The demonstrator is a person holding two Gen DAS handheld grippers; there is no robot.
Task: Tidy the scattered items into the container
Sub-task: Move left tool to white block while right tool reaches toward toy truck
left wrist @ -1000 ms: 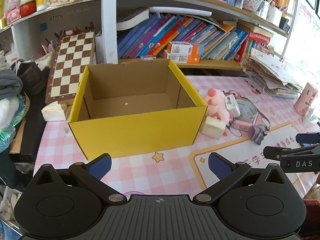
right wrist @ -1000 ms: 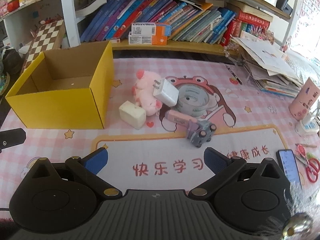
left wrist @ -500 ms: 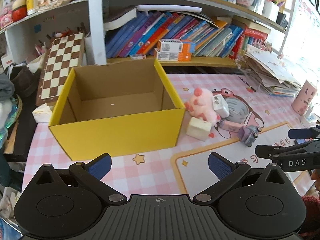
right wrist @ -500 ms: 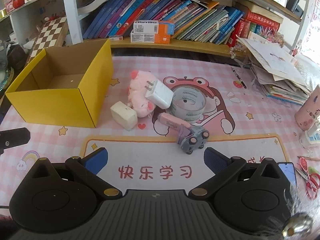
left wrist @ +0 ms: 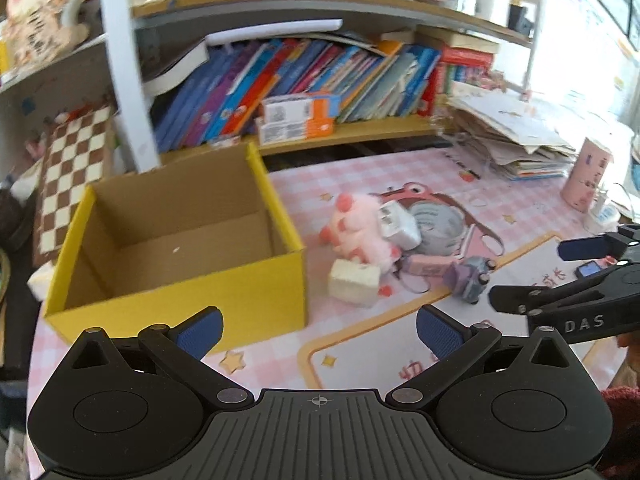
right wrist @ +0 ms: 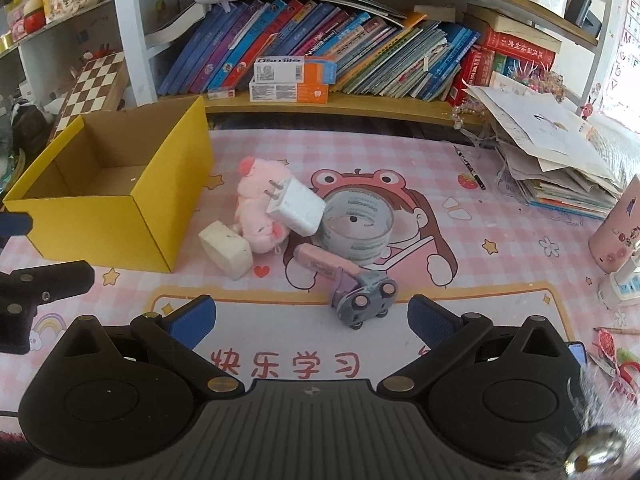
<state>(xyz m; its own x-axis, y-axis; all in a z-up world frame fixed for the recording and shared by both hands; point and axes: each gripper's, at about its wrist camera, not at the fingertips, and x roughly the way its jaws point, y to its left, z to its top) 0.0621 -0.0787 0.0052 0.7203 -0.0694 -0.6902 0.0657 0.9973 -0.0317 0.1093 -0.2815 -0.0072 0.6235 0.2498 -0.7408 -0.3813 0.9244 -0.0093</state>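
Both grippers point(left wrist: 319, 330) point(right wrist: 311, 320) spread | right arm reads "DAS" | shelf carton point(right wrist: 295, 69) perhaps "Darlie"

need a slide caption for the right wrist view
Open right gripper facing a toy car, tape roll, charger, pink plush beside an empty yellow box.

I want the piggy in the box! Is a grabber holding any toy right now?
No. The left gripper and right gripper are both open and empty. The pink plush pig lies on the mat, untouched.
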